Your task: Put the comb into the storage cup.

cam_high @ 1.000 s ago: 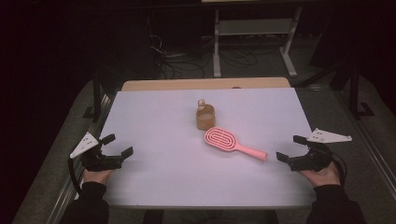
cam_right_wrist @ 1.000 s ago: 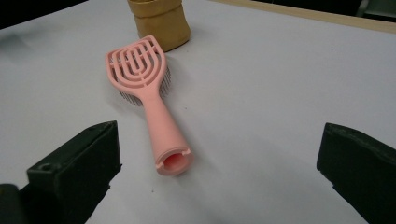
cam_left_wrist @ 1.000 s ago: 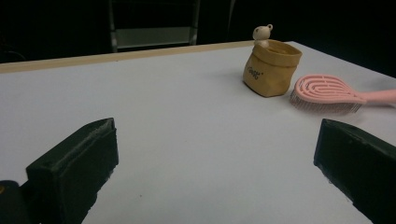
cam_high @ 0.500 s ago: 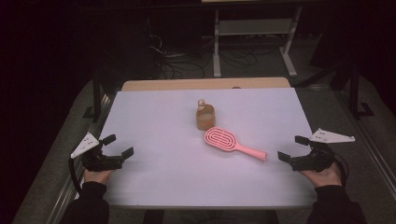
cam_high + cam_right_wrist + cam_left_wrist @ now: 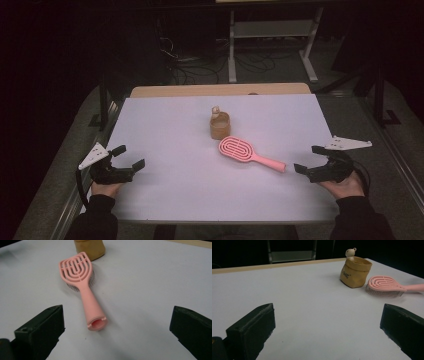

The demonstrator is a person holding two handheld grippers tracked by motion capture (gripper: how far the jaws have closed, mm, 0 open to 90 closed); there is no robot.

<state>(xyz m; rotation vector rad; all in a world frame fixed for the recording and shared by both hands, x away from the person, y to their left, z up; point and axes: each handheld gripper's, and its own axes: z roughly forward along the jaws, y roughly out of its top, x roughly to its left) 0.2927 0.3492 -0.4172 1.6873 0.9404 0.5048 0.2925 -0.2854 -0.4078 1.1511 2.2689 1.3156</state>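
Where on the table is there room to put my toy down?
The white table is bare between the left gripper and the tan pouch, and along the near edge. It is crowded mid-table, where the pink hairbrush lies beside the pouch, its handle pointing toward the right gripper.

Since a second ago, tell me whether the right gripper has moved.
Yes, slightly. The right gripper has drifted toward the table's right edge, away from the pink brush, which lies where it was.

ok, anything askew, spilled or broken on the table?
Nothing stands out. The pink hairbrush lies bristles down beside the small tan pouch, which stands upright with nothing spilled. Left gripper and right gripper are open, apart from both things, near the table's side edges.
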